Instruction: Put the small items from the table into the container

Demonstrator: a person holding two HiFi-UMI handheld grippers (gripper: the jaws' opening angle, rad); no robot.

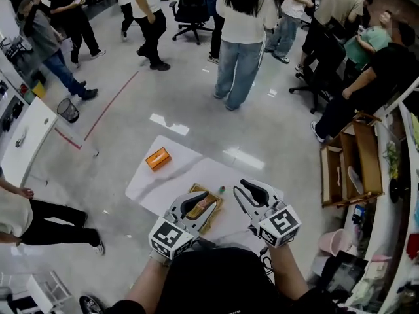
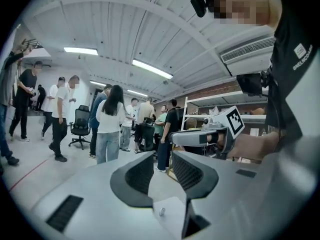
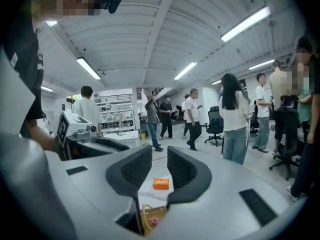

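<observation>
two empty grippers above a basket, orange box left on the table

seen from a head camera looking steeply down. low in the frame, a woven basket [image 1: 216, 213] on a white table [image 1: 157, 188], with a small pink item [image 3: 154, 219] inside. directly over the basket, the left gripper [image 1: 196, 201], fingers apart, nothing between them. just right of the basket, the right gripper [image 1: 249, 191], fingers partly apart, also holding nothing. beyond the basket and well apart from it, toward the table's far left corner, an orange box [image 1: 158, 158] lying flat, probably next to go in. past the table, people standing and walking on a pale floor.

possible trouble:
- risk of shoving the box toward the far edge instead of gripping it, from fingers spread too narrowly for its wide side.
- risk of knocking or tipping the basket and spilling its contents, from a careless descent close beside it.
</observation>
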